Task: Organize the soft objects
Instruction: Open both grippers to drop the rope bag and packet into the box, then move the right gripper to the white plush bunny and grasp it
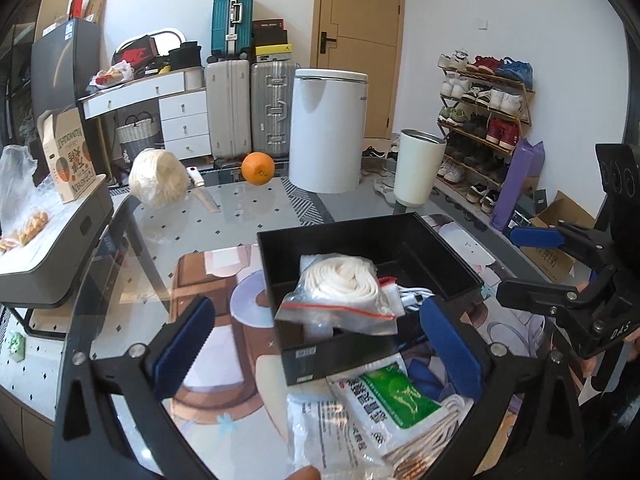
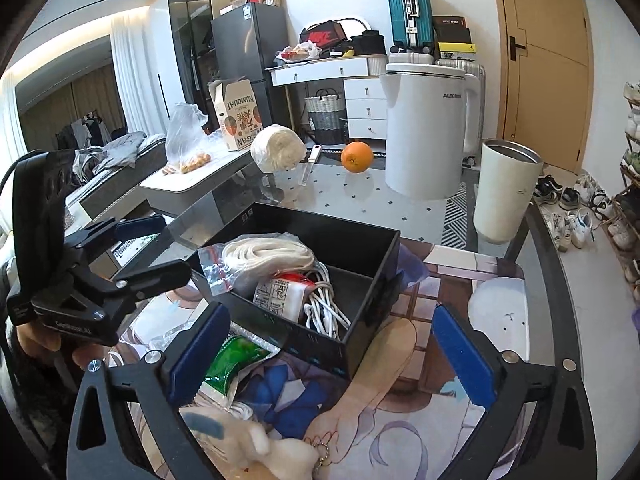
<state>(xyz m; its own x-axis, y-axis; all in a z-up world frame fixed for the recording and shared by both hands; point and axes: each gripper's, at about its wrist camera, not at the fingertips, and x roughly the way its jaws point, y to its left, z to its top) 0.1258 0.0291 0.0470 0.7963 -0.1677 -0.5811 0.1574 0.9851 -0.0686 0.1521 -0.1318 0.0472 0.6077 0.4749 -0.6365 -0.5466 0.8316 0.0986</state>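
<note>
A black box stands on the glass table. A clear zip bag of white rope rests on its near rim, over white cables. A green-and-white packet lies in front of the box with other bagged white items. My left gripper is open and empty, straddling the box's front. My right gripper is open and empty at the box's near corner; it shows at the right in the left wrist view.
A ball of white yarn, an orange, a knife, a white bin and a cream tumbler stand farther back. A grey tray with bagged food is at left.
</note>
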